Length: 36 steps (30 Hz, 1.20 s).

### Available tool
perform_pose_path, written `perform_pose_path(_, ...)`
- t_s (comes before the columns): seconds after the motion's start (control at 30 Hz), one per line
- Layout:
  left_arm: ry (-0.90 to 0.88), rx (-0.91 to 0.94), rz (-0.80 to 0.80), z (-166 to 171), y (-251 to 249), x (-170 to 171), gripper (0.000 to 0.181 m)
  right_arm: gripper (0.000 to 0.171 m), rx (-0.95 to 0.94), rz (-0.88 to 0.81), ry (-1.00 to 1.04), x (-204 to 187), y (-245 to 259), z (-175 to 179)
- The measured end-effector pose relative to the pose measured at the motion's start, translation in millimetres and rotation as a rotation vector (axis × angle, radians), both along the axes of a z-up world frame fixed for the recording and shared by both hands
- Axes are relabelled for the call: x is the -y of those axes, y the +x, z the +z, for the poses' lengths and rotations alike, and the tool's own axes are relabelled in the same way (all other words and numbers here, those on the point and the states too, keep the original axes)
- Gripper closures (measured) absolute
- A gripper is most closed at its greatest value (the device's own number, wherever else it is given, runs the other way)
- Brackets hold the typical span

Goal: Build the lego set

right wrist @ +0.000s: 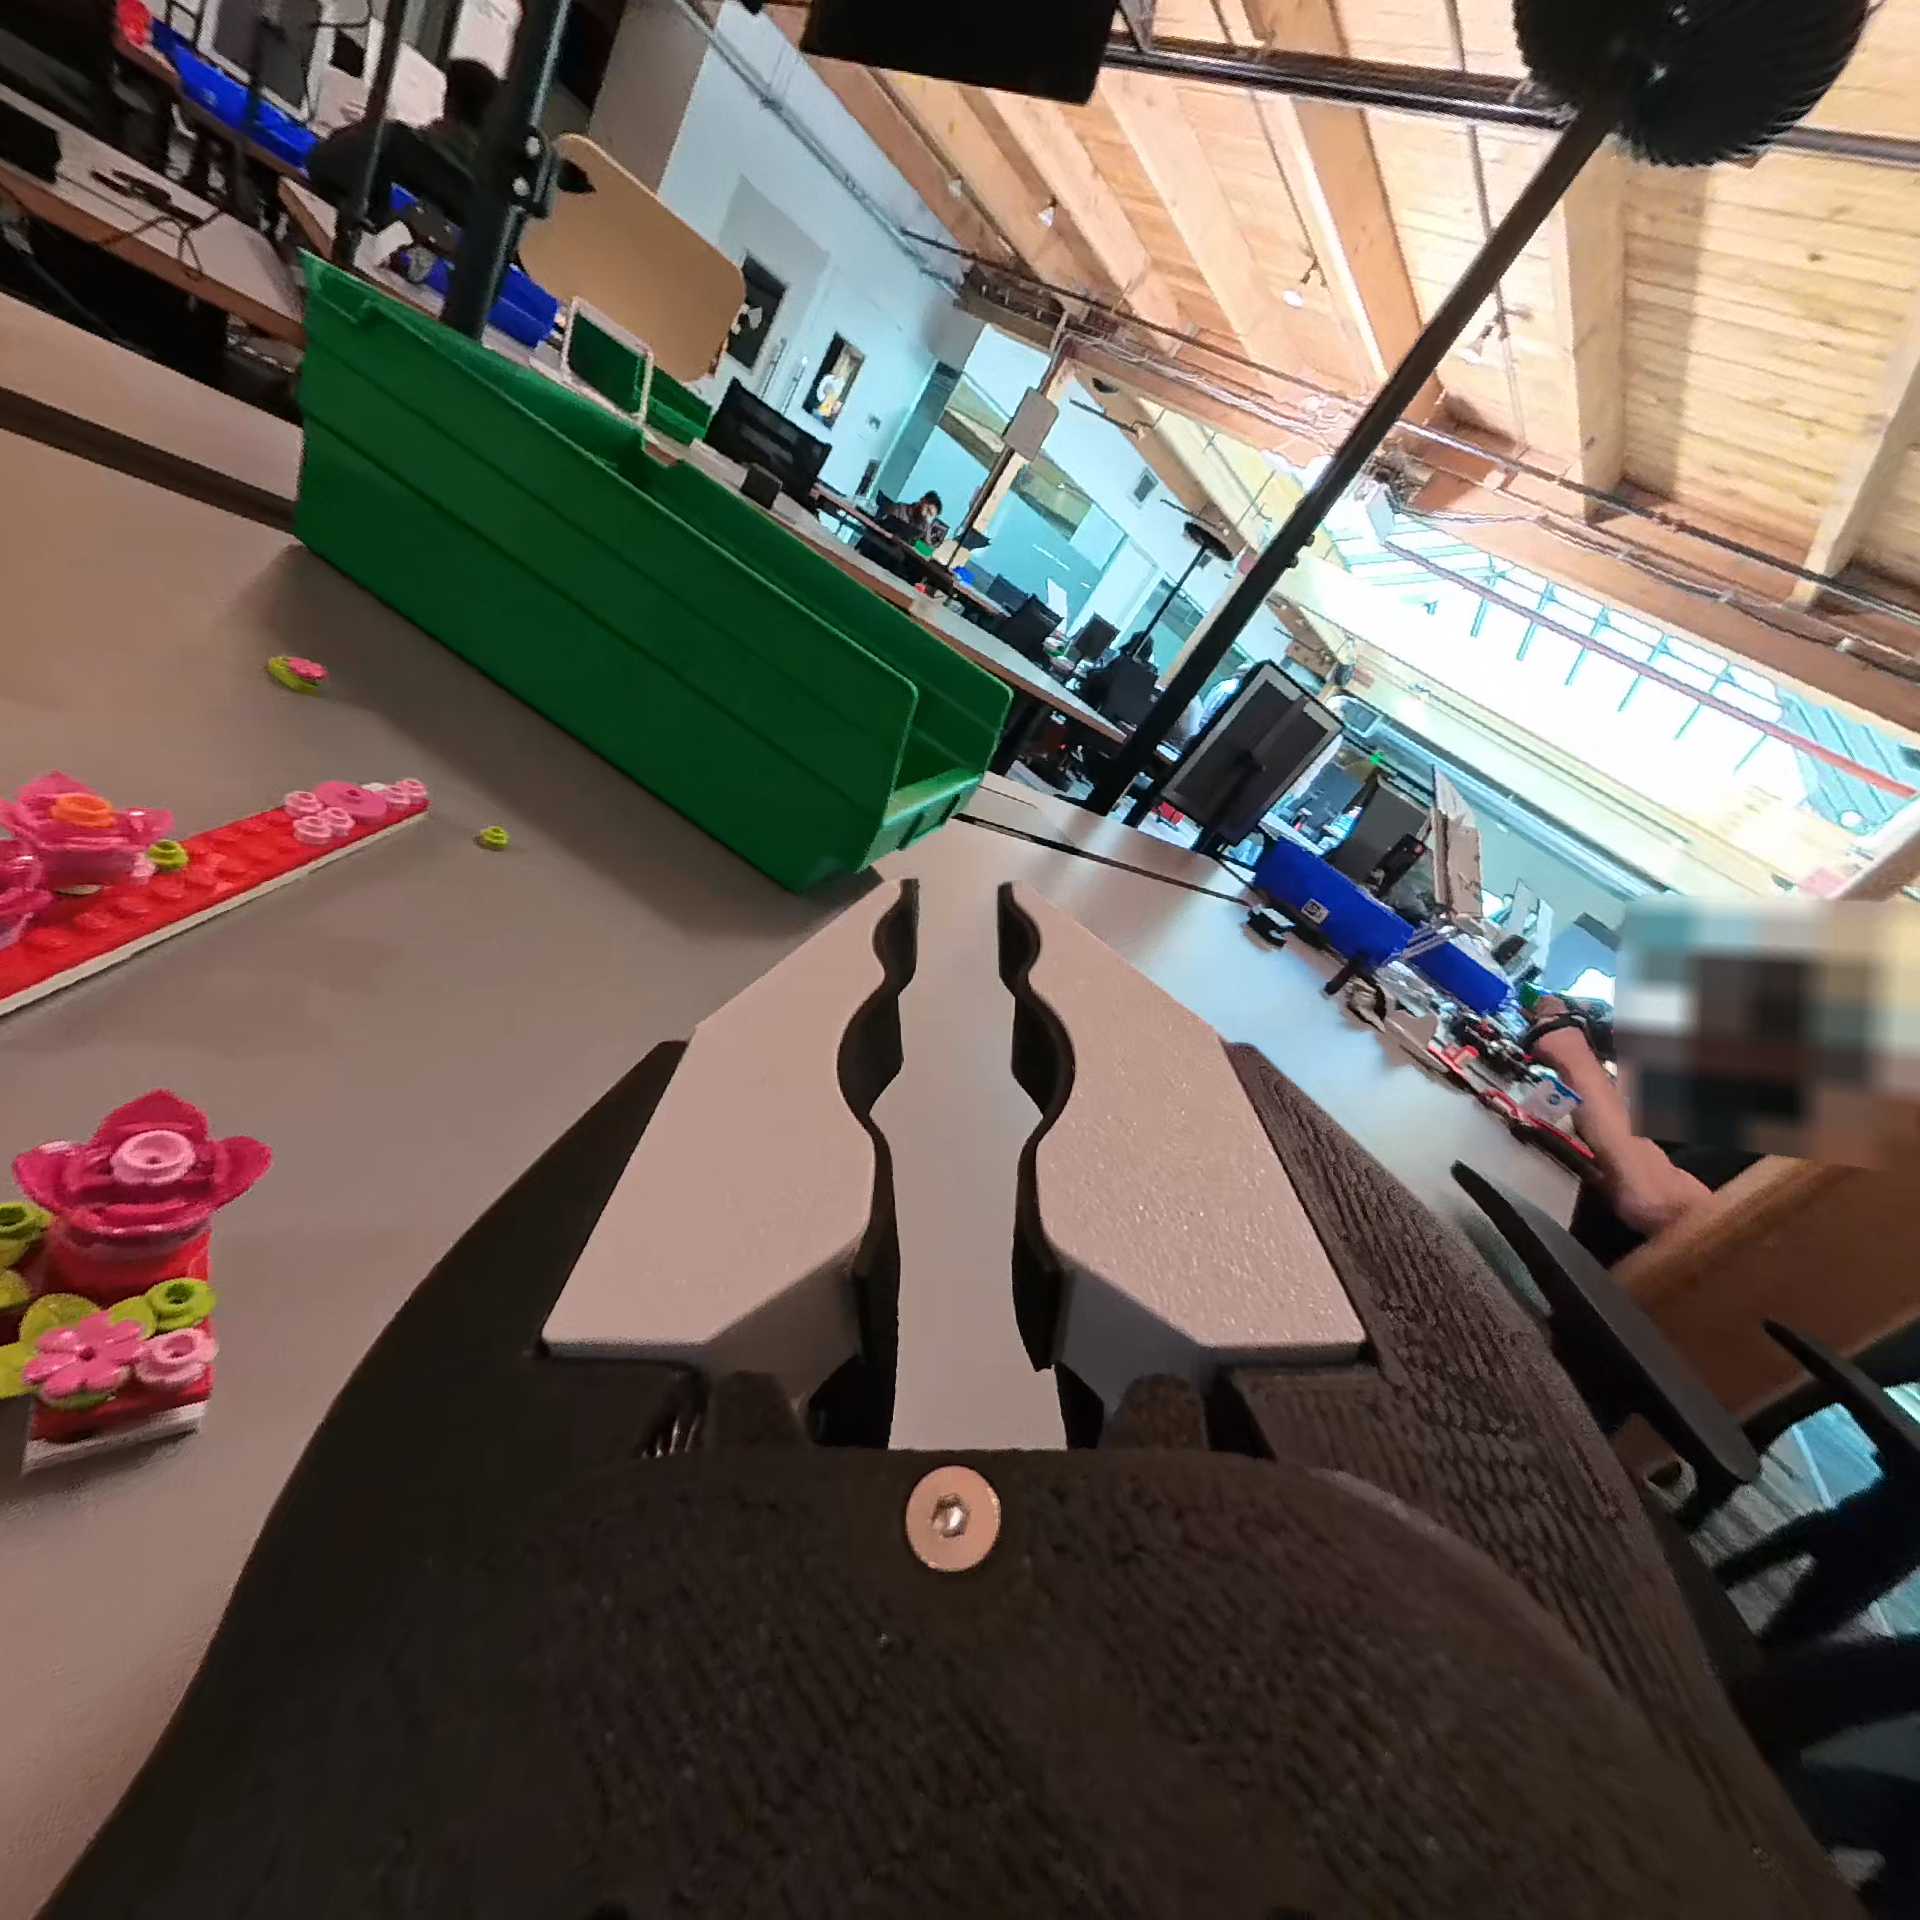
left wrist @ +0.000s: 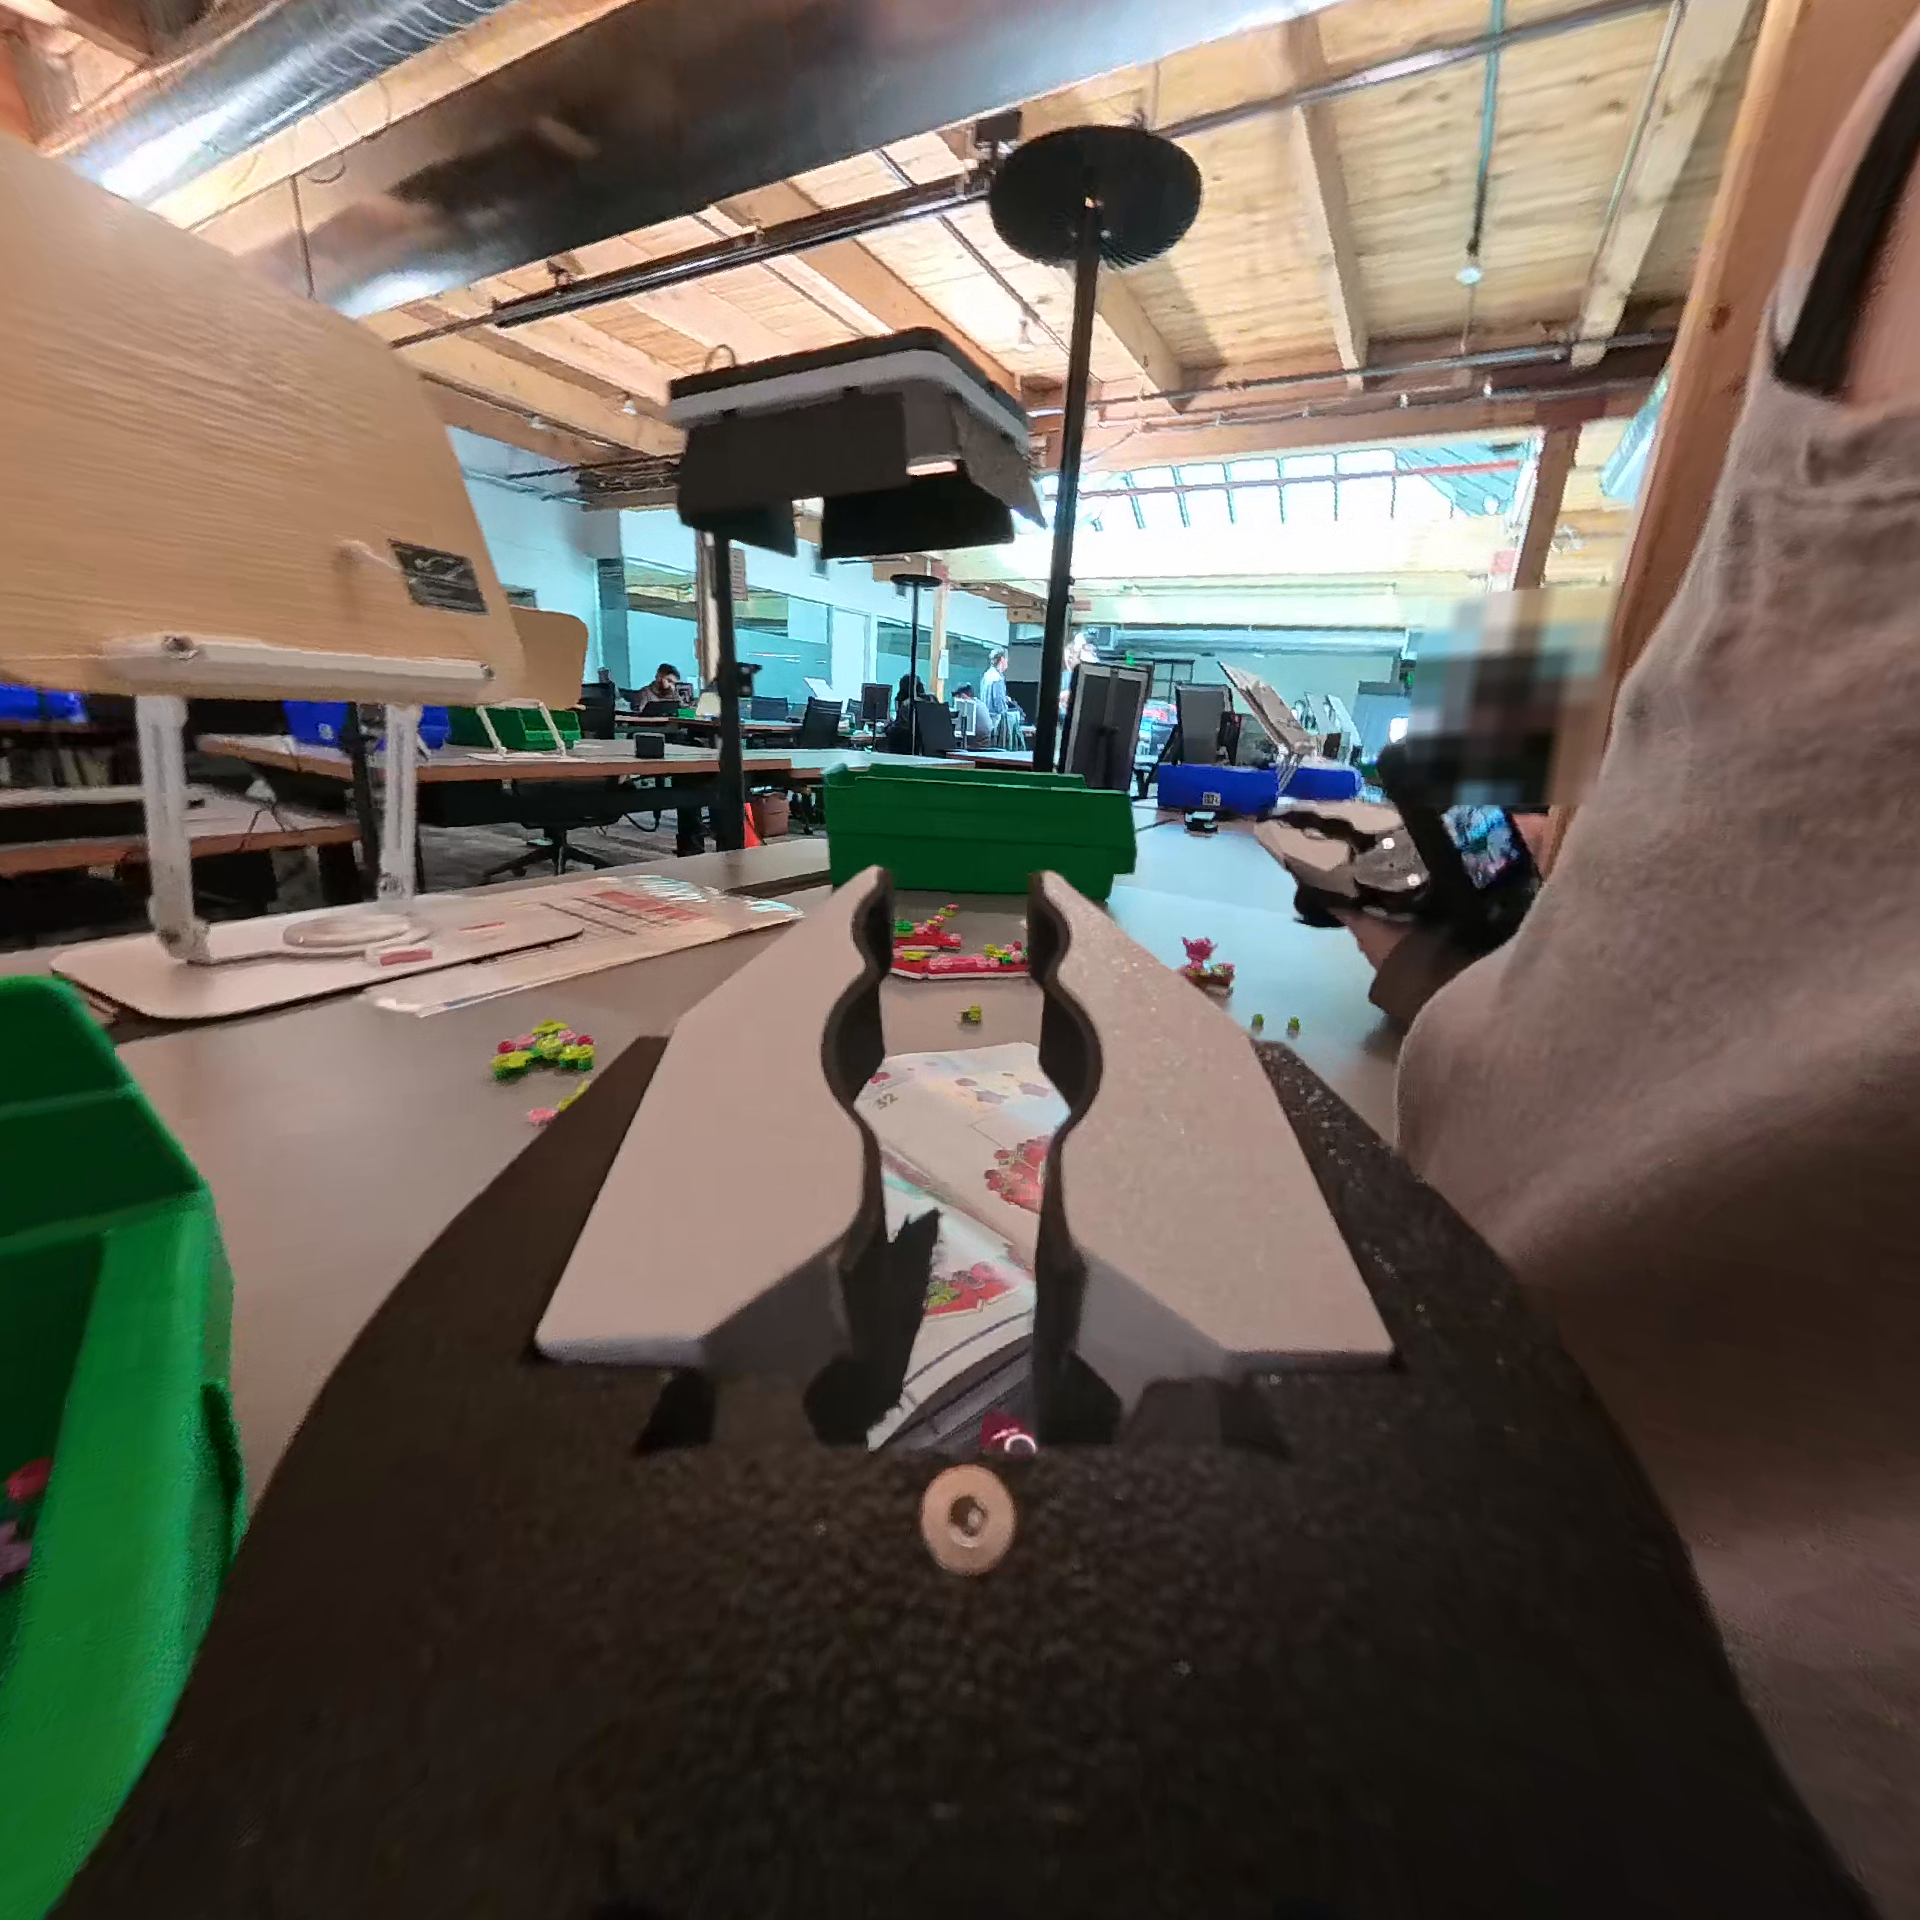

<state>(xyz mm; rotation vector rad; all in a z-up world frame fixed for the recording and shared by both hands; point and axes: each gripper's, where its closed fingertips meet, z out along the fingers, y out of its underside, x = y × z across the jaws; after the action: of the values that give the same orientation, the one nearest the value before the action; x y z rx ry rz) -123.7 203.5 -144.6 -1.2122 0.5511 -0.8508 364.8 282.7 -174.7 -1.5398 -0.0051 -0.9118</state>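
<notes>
The left gripper (left wrist: pixel 961 904), a black textured body with two grey wavy-edged fingers, is held low and nearly level over the grey tabletop (left wrist: pixel 364 1122), its fingers apart with nothing between them. Seen through that gap, a printed instruction booklet (left wrist: pixel 966 1101) lies on the table under the fingers. To the left of the fingers sits a small loose cluster of lime-green and pink lego pieces (left wrist: pixel 545 1049); straight beyond the tips lies a red lego plate with flowers on it (left wrist: pixel 956 951), and behind that a long green plastic bin (left wrist: pixel 977 826). A second green bin (left wrist: pixel 94 1299) stands at the near left edge.

The right gripper (right wrist: pixel 956 904), of the same build, is tilted so that the table slopes in its view; its fingers are also spread, holding nothing, over bare table. Well to its left stands a small red lego block topped by a magenta flower (right wrist: pixel 135 1247), with the red plate (right wrist: pixel 208 883) farther off and the green bin (right wrist: pixel 623 623) ahead, left of the tips.
</notes>
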Motion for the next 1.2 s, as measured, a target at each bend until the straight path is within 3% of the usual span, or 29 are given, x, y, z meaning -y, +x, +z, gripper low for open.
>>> perform_pose_path(0.1,-0.068,0.075,0.009,0,-11,-8,0.156,0.158,0.019,0.01,-0.028,-3,-5,-3)
perform_pose_path(0.43,-0.06,0.045,0.002,-2,-8,-7,0.155,0.159,0.036,0.023,-0.047,-5,-7,-5)
perform_pose_path(0.67,-0.08,0.079,0.039,-1,-15,-14,0.154,0.171,0.017,0.101,-0.005,0,-19,1)
perform_pose_path(0.87,-0.031,0.048,-0.114,1,21,9,0.147,0.171,0.004,0.302,0.119,4,-48,19)
perform_pose_path(1.03,0.1,-0.051,0.116,2,19,0,0.143,0.171,-0.06,0.429,0.189,7,-61,26)
perform_pose_path(1.2,0.197,-0.173,0.356,2,1,-11,0.164,0.171,-0.172,0.625,0.251,15,-76,32)
